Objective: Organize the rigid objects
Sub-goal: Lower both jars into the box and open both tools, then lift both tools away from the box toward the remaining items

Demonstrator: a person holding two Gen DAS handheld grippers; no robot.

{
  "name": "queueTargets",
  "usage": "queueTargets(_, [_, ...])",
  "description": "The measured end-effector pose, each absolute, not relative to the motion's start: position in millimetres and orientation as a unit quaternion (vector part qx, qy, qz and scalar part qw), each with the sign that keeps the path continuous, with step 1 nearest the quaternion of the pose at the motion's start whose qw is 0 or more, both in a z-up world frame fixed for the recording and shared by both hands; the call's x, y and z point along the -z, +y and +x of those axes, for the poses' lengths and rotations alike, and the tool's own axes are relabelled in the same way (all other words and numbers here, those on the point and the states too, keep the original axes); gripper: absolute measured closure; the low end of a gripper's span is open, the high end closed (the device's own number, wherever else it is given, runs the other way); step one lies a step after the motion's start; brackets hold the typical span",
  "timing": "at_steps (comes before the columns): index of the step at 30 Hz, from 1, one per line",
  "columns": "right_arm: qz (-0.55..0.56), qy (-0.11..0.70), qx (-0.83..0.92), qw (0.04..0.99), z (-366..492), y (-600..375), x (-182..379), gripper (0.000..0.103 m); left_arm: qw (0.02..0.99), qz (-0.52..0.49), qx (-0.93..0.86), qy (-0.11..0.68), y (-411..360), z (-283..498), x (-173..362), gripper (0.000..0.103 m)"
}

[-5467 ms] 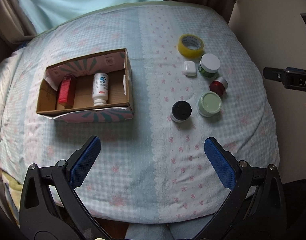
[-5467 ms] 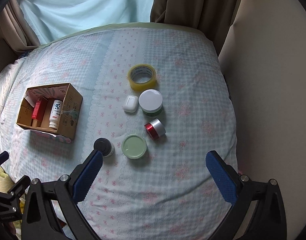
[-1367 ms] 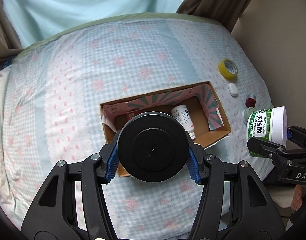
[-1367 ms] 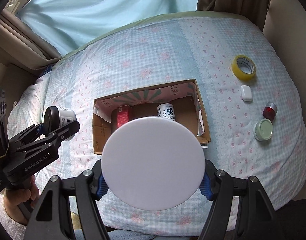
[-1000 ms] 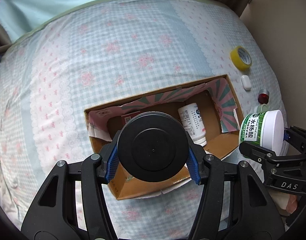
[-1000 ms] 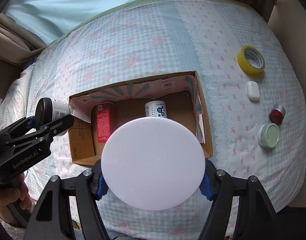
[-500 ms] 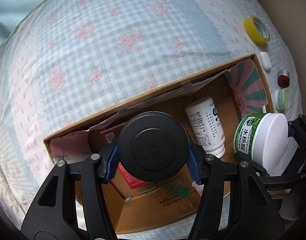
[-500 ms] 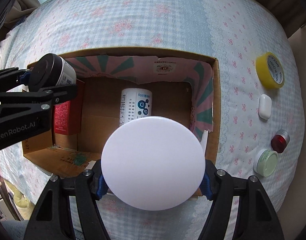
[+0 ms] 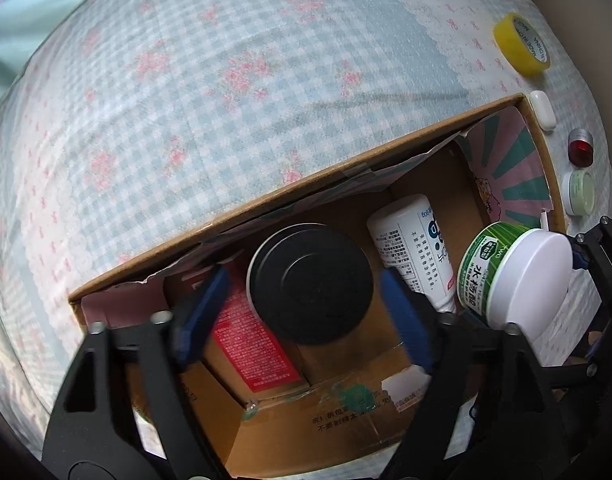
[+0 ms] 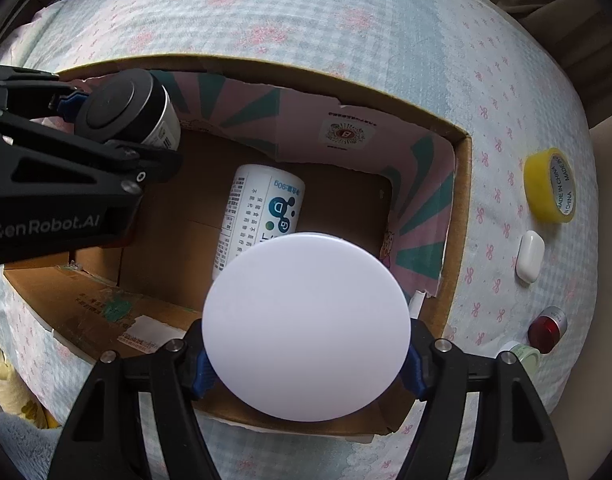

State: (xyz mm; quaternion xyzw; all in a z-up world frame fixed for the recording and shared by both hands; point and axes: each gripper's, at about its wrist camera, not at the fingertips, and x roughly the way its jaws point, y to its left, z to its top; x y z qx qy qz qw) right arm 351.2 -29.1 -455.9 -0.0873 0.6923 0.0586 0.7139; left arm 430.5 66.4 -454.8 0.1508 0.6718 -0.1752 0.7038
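Inside the cardboard box (image 9: 346, 412), my left gripper (image 9: 306, 312) appears, though blurred, parted around the black-lidded jar (image 9: 310, 284); I'd lift straight up, clear of the red carton (image 9: 250, 344). My right gripper (image 10: 306, 360) clamps the white-lidded green tub (image 10: 306, 326) above the white bottle (image 10: 262, 216), to be lowered beside it.

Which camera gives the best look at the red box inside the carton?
The left wrist view: the red box lies in plain sight beside the black-lidded jar. In the right wrist view the left gripper hides it completely.
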Motion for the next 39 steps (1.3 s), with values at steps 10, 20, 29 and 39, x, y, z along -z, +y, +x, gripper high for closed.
queueTargets(10, [-0.027, 0.684, -0.062, 0.727, 338, -42, 443, 0.0, 0.717, 0.135, 0.166, 0.663, 87, 418, 432, 0.0])
queueTargets(20, [-0.027, 0.678, -0.052, 0.733, 326, -40, 409, 0.0, 0.742, 0.133, 0.161, 0.637, 92, 399, 389, 0.0])
queueTargets(29, [-0.019, 0.647, -0.037, 0.762, 320, -34, 360, 0.0, 0.776, 0.123, 0.148, 0.601, 117, 372, 330, 0.0])
queueTargets(39, [0.01, 0.604, -0.029, 0.797, 270, -26, 291, 0.0, 0.818, 0.085, 0.119, 0.557, 154, 304, 252, 0.0])
